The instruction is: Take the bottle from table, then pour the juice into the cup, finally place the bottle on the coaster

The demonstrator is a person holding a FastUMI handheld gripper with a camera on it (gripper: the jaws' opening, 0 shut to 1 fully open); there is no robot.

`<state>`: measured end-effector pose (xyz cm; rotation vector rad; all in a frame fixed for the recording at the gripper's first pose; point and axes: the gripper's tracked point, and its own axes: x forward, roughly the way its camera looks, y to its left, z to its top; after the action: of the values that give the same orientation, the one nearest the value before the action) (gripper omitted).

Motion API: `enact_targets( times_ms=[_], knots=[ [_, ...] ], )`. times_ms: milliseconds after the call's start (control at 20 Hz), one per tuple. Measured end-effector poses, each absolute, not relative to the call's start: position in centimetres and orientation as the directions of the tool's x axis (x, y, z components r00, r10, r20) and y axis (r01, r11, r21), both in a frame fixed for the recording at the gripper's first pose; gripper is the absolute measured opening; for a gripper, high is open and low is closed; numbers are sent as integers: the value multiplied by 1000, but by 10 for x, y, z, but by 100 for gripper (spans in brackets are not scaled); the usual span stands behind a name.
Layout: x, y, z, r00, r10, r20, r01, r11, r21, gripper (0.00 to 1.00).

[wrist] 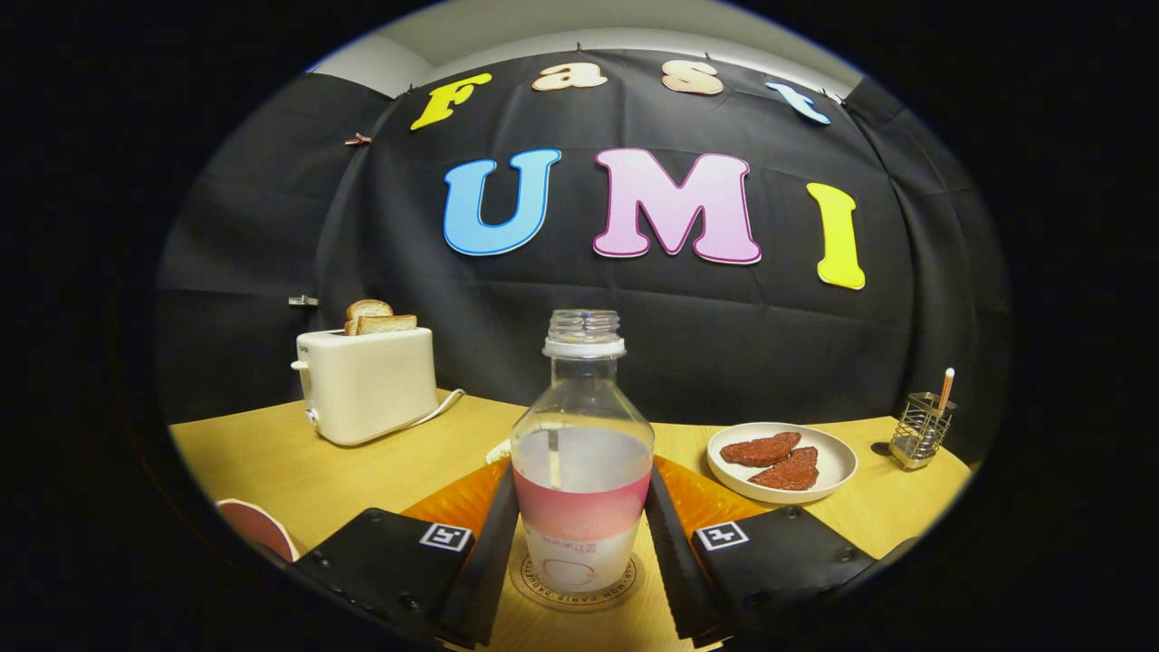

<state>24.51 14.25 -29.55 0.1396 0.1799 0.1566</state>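
An uncapped clear bottle (580, 412) with a pink label stands upright on a round printed coaster (543, 589) lying on the wooden table (362, 471). Pale liquid fills roughly its lower half. My gripper (580, 478) has one finger against each side of the bottle at label height, and both seem to touch it. To the left of the left finger, close to me, the rim of a pink cup (260, 530) peeks in; its inside is hidden.
An orange dish (715, 498) lies just behind the bottle. A white toaster (367, 385) with bread slices stands at the back left, its cord trailing right. A white plate (780, 462) with two brown patties sits to the right, and a wire holder (922, 427) beyond it.
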Motion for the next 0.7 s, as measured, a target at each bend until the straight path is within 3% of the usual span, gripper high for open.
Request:
enact_targets(
  times_ms=[450,550,700],
  knots=[
    [246,143,-300,968,177,-177,-146,974,172,79],
    [244,143,-303,964,182,-195,-147,972,181,96],
    [238,143,-304,958,188,-214,-149,971,185,100]
  ],
)
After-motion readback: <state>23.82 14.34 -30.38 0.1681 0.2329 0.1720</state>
